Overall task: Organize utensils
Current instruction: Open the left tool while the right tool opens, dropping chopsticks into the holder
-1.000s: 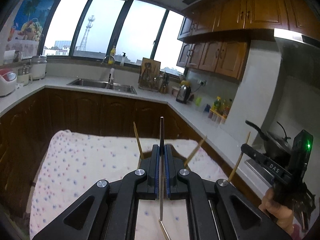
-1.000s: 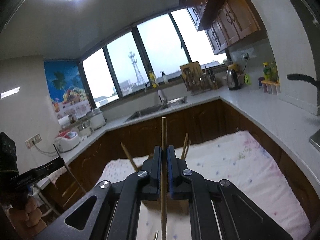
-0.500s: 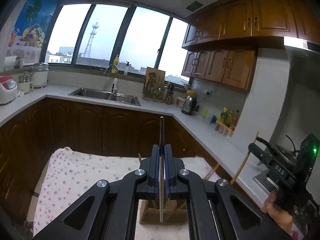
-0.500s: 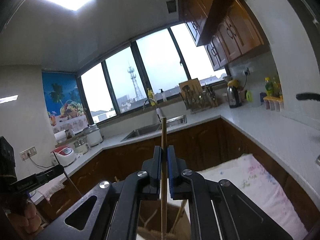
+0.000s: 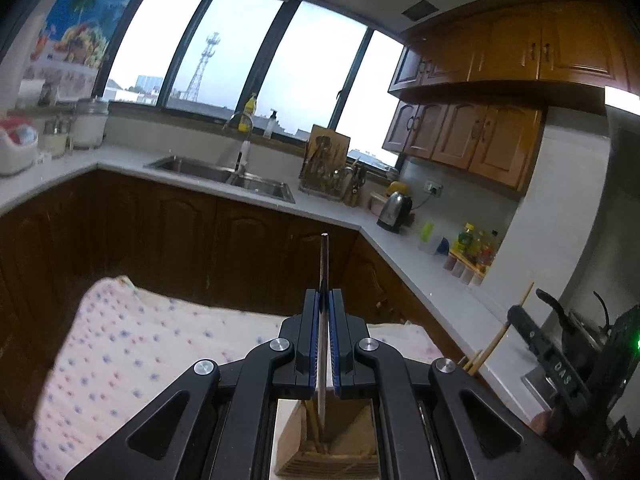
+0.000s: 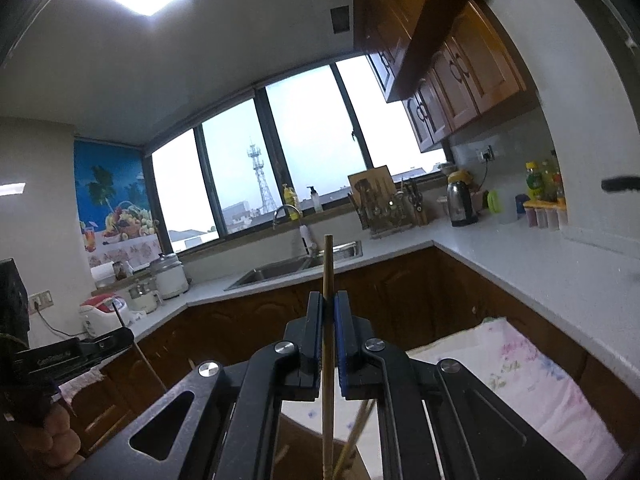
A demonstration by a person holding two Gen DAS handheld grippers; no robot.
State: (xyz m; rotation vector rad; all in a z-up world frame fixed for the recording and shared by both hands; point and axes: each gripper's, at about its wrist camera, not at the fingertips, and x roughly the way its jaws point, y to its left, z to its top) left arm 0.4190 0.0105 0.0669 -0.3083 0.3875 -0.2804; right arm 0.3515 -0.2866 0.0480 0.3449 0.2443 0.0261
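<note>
my left gripper [image 5: 324, 344] clamps a dark chopstick [image 5: 323, 272], my right gripper [image 6: 329, 344] a wooden chopstick [image 6: 328, 276]; either could miss the holder [image 5: 328, 452] if i release while tilted.

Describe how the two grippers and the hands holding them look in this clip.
Both grippers, left gripper and right gripper, are matte black linkages with silver pivot bolts and blue pads. Seen from outside, the right one bears white "DAS" lettering and a green light. Bare hand, no sleeve visible.
</note>
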